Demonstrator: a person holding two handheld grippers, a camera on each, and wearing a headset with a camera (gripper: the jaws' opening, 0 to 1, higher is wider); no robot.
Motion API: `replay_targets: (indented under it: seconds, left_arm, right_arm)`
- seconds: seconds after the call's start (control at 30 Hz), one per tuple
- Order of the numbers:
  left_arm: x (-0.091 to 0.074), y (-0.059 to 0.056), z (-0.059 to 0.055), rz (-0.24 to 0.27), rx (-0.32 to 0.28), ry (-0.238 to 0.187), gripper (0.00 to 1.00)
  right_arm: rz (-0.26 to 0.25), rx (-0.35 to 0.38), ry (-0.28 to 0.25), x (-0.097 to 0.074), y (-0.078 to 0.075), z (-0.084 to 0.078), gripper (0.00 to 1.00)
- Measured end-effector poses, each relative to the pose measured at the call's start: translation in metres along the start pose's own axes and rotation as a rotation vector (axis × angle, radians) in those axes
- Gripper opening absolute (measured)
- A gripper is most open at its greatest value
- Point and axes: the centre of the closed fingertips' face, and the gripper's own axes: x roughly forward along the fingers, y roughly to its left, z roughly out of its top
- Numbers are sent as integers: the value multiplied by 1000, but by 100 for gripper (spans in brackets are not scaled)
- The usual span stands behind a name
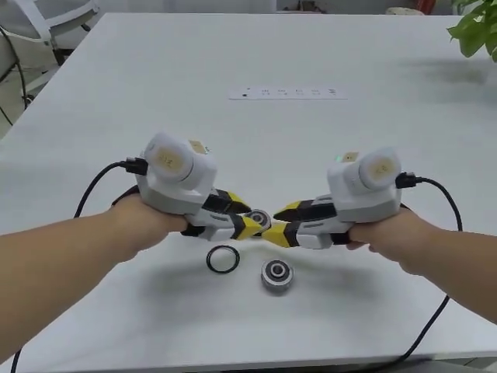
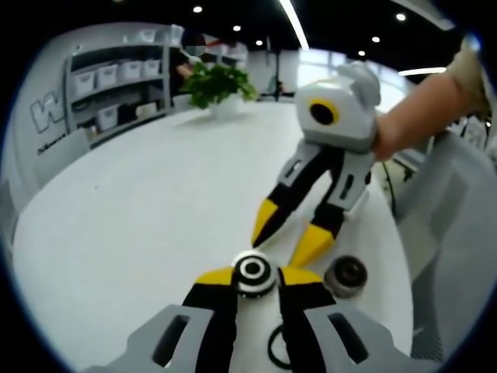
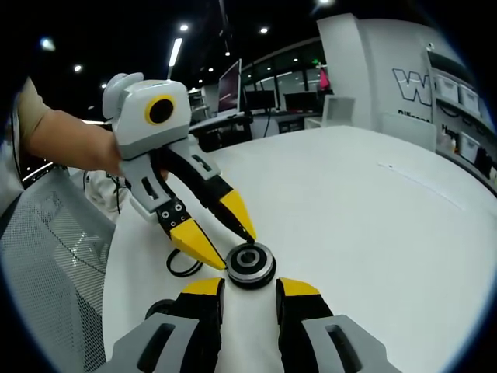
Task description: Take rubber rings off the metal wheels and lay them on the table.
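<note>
My left gripper (image 1: 250, 224) (image 2: 253, 280) is shut on a small metal wheel (image 1: 259, 218) (image 2: 253, 272) (image 3: 250, 265), held just above the table; a dark band runs around the wheel's rim. My right gripper (image 1: 272, 223) (image 3: 250, 289) faces it tip to tip, open, with its yellow tips just short of the wheel. A loose black rubber ring (image 1: 223, 259) (image 3: 181, 266) lies flat on the table below the left gripper. A second wheel (image 1: 277, 273) (image 2: 345, 276), dark around its rim, stands beside the ring.
The white table (image 1: 256, 140) stretches far ahead, with a flush socket strip (image 1: 287, 93) in its middle. Black cables (image 1: 93, 190) trail from both grippers. A potted plant (image 1: 475, 27) stands at the far right, and a mesh chair (image 3: 54, 256) sits at the near edge.
</note>
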Motion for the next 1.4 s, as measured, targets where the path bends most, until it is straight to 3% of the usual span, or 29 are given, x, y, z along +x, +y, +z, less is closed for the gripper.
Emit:
replay_targets:
  seconds: [0.33,0.43,0.73,1.4]
  left_arm:
    - [5,7,-2,19,11,15,16]
    - [6,2,-3,6,30,25,16]
    - [3,4,-3,39,28,21,14]
    - [11,3,2,43,21,-3,14]
  right_arm:
    - [-4,3,0,0,0,-2,24]
    - [-3,4,-5,0,0,0,24]
    - [-1,2,-9,4,-1,1,24]
    - [-21,-72,3,17,1,5,26]
